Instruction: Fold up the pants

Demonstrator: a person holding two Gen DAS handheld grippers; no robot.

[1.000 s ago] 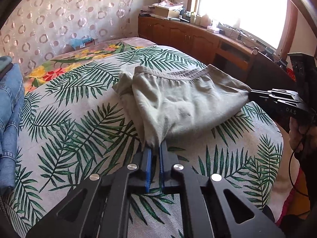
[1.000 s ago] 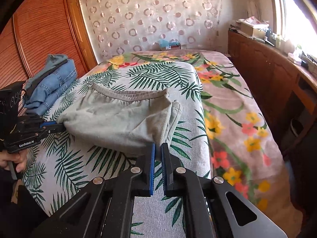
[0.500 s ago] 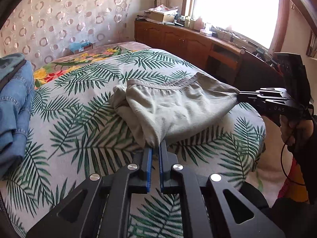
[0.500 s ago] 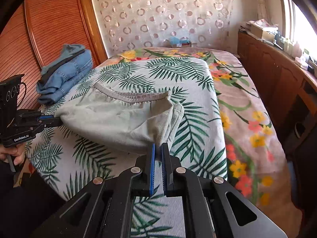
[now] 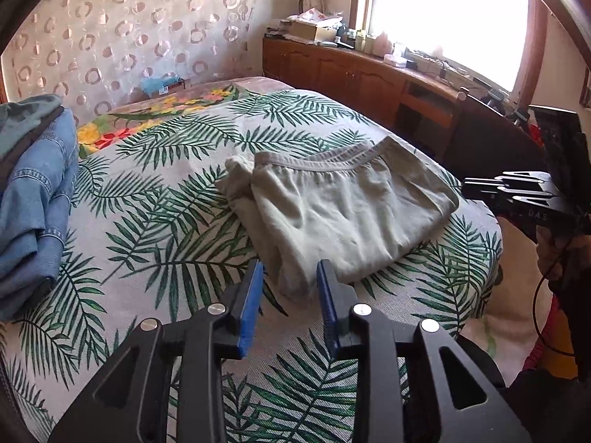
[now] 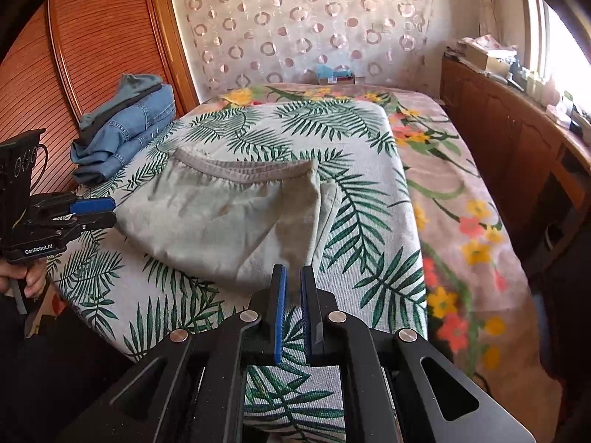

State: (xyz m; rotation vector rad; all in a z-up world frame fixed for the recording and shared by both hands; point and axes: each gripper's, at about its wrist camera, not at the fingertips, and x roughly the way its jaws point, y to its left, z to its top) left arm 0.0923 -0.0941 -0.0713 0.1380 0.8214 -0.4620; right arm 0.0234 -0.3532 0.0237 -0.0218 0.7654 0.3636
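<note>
**Left and right wrist views, 1 moment.** You hold 2 tools over 1 bed (image 5: pixel 166 243), which is covered by a palm-leaf spread.

**Counts.** There is 1 pair of grey pants (image 5: pixel 343 217) and 1 pile of folded denim (image 5: pixel 33 192) with a green garment on top. 1 wooden cabinet (image 5: pixel 354 74) runs under the window.

**Task item.** The pants lie folded on the near half of the bed, waistband away from you. The denim pile sits well apart at the far left edge.

**Left tool** (image 5: pixel 290 265). Its jaws have just been opening, and the blue pads stand clearly apart. The near corner of the pants lies between the fingertips, but neither pad presses on it.

**Right tool** (image 6: pixel 291 269). Its jaws are nearly closed, with grey cloth from the other near corner of the pants pinched between the pads.

**What each view adds.**
- **Left view:** it shows the bright window and the right tool (image 5: pixel 467 184), whose tip meets the right edge of the pants.
- **Right view:** it alone shows the slatted wooden door (image 6: pixel 92 37) behind the denim pile (image 6: pixel 125 129). It also shows the flowered blanket (image 6: pixel 461 221) on the right side of the bed.
- **Right view, left tool:** your left tool (image 6: pixel 107 210) appears side-on with its pads parted, just beside the left edge of the pants (image 6: pixel 221 214). Your hand (image 6: pixel 26 280) is on its grip.
</note>
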